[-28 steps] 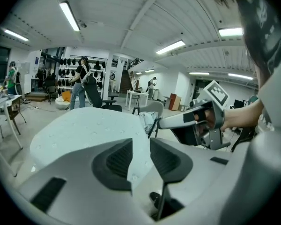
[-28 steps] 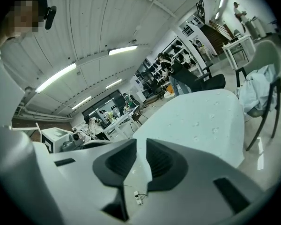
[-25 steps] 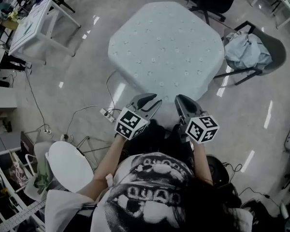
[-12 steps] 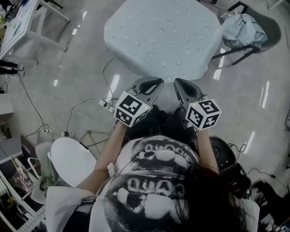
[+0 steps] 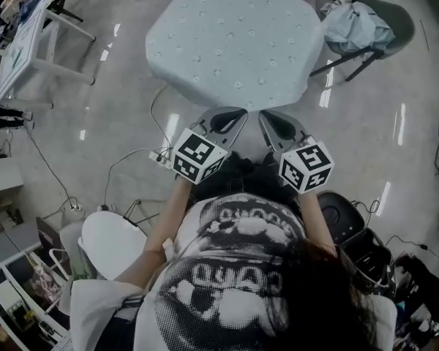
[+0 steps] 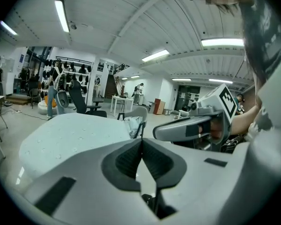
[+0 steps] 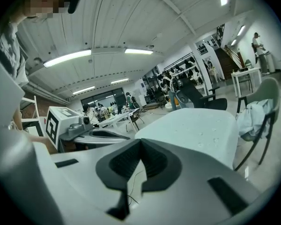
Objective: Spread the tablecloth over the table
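A pale blue tablecloth (image 5: 230, 39) with small dots lies spread over the table and hangs over its edges; it also shows in the left gripper view (image 6: 70, 135) and the right gripper view (image 7: 201, 130). My left gripper (image 5: 241, 112) is held in front of the person's body, just short of the table's near edge. It is shut with nothing in it (image 6: 141, 139). Beside it, my right gripper (image 5: 264, 115) has just been opening by a trace after closing. Its tips still meet with nothing between them (image 7: 140, 142). Neither gripper touches the cloth.
A chair with a pale bundle of cloth (image 5: 351, 24) stands at the table's right. A white table (image 5: 22, 42) is at the far left. Cables and a power strip (image 5: 161, 156) lie on the floor near the person's feet. A white round seat (image 5: 110, 243) is at lower left.
Both grippers' jaws have closed from open. Both hands have lifted a little in front of the body, and the head view has shifted so the table sits higher in it.
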`<state>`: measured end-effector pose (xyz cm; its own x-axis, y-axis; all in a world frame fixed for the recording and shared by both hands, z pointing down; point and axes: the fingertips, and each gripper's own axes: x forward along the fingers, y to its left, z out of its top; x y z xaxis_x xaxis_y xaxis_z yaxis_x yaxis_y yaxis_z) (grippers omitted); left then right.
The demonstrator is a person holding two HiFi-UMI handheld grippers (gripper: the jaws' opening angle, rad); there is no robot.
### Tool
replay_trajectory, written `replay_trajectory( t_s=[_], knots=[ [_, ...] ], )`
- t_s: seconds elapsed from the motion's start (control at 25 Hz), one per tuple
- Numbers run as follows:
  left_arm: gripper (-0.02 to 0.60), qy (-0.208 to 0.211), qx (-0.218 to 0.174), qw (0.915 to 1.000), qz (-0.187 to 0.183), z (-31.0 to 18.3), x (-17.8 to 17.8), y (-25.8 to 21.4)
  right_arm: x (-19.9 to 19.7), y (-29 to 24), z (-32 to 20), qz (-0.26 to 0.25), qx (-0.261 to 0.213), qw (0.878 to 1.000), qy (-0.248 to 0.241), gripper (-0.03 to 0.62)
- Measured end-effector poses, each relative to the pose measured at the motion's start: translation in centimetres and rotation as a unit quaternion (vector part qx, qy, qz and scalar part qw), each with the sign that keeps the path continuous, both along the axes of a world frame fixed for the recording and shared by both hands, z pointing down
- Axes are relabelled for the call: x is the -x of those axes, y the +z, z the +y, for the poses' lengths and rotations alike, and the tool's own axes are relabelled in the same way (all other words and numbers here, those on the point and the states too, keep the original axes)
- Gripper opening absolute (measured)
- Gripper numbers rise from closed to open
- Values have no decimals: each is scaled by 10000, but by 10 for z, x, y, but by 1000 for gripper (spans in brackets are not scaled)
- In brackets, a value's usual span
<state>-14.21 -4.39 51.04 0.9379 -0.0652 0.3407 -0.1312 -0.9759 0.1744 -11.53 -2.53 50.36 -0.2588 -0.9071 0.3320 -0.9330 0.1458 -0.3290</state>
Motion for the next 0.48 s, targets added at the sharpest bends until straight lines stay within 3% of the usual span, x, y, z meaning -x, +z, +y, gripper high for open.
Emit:
replay_trajectory(
  t_s=[0.48],
  knots=[
    [12,201,-66,9997,-124,16,-1,-1,-14,-4,17,95,57,9989,446,-6]
  ],
)
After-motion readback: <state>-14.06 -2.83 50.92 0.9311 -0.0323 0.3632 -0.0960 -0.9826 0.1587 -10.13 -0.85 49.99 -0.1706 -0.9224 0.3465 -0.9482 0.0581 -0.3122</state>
